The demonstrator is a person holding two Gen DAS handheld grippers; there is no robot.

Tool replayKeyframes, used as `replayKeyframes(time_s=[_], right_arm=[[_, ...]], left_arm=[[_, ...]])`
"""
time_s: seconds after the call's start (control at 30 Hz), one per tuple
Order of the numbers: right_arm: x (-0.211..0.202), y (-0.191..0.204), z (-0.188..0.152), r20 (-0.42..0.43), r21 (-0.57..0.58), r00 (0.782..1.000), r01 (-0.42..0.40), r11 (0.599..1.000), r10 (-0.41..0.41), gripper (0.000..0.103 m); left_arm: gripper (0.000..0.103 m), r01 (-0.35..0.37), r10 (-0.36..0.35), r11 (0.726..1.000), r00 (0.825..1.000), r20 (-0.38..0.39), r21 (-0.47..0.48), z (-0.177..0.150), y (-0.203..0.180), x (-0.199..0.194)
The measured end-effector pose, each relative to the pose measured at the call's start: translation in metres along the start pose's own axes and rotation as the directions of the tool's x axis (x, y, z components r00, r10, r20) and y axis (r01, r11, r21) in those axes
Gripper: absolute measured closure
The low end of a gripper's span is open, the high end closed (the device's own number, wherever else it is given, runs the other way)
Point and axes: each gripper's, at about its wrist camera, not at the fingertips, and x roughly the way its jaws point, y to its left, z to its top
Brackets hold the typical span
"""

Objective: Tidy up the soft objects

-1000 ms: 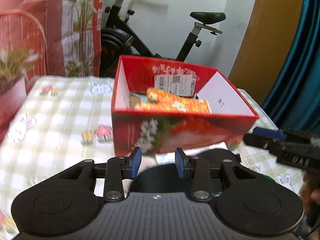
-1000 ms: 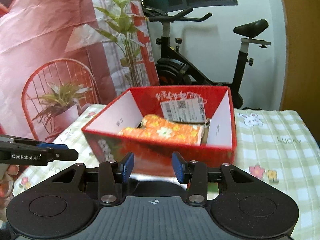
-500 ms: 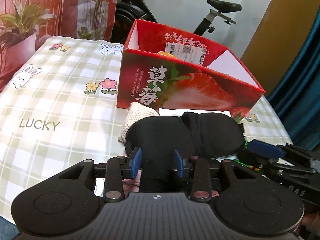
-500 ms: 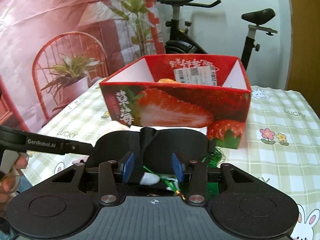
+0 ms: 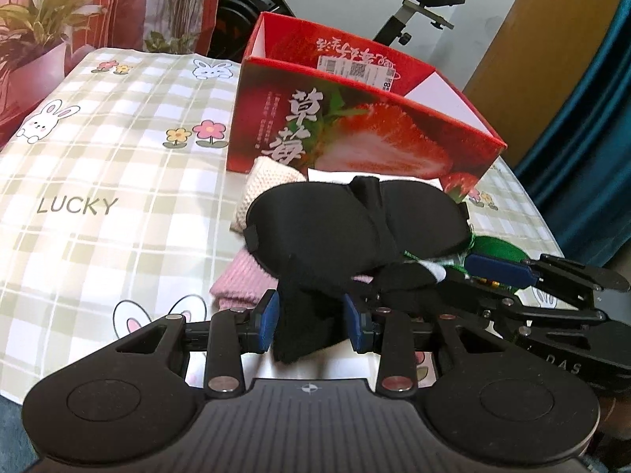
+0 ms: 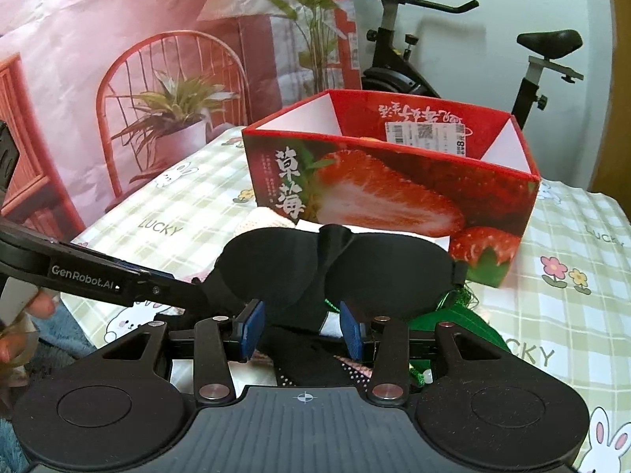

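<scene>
Black padded fabric fills the middle of the left wrist view: a contoured sleep mask (image 5: 355,220) lies on top of a heap of soft things just in front of the red strawberry-printed cardboard box (image 5: 355,130). Under it sit a cream knitted piece (image 5: 268,175) and a pink ribbed knit (image 5: 240,276), with a green mesh pouch (image 5: 501,246) to the right. The left gripper (image 5: 311,321) has its blue pads spread apart on either side of a black fabric fold (image 5: 307,327); whether they press it I cannot tell. The right gripper (image 5: 497,270) shows from the side here, near the green pouch.

The right wrist view shows the mask (image 6: 339,268) face-on, both rounded cups and its nose flap, which the other view gives only at a slant. The right gripper (image 6: 301,329) stands open over dark cloth with white dots (image 6: 315,366), holding nothing I can see. The left gripper (image 6: 157,287) reaches in from the left, its tip at the mask's edge. The checked tablecloth (image 6: 572,295) lies beneath; the knits are mostly hidden.
</scene>
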Motion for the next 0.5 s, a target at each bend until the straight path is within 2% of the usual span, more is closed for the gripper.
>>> replayKeyframes(time_s=[0.27,0.4,0.5], right_arm=[[0.012,0.003,-0.006,-0.059,-0.020,0.998,-0.020,1.000,0.019,0.049],[0.023,0.000,-0.013,-0.098,-0.017,0.995,-0.001,1.000,-0.001,0.048],[0.029,-0.010,-0.017,-0.120,0.041,0.993,0.004,0.999,0.001,0.050]], left_arm=[[0.065,0.018,-0.018,1.000,1.000,-0.023,-0.006,-0.002,0.003,0.007],[0.065,0.026,-0.027,0.999,0.999,-0.042,-0.023,-0.004,0.006,0.013],[0.065,0.030,-0.032,0.999,0.998,-0.049,-0.033,-0.005,0.009,0.017]])
